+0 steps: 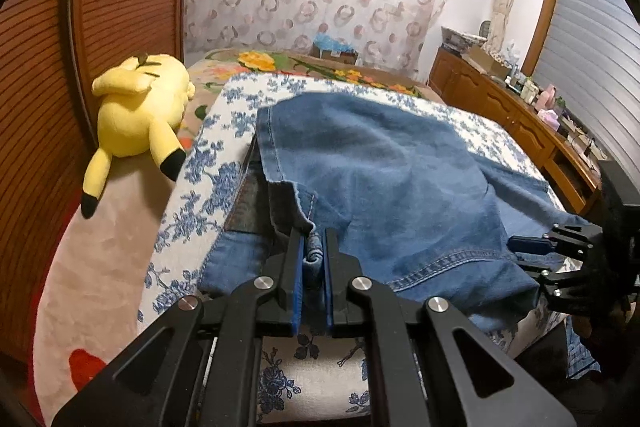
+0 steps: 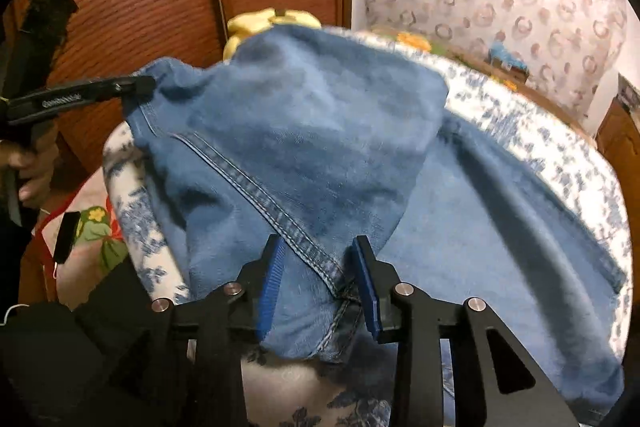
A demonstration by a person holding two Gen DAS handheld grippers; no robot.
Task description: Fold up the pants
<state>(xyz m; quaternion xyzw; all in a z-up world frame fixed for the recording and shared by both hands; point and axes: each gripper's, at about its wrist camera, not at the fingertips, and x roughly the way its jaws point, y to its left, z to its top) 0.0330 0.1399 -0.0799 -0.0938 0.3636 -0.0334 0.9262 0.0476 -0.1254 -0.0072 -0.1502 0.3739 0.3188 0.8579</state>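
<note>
The denim pants [image 1: 400, 187] lay on the bed [image 1: 192, 195], over its floral cover, partly doubled. The left tongs [image 1: 313, 259] were clamped on a bunched hem edge. The right tongs [image 2: 320, 283] stood part open astride a seam, not pressing. Denim looked heavy, limp; thick seams and hems seemed the surest holds.
</note>
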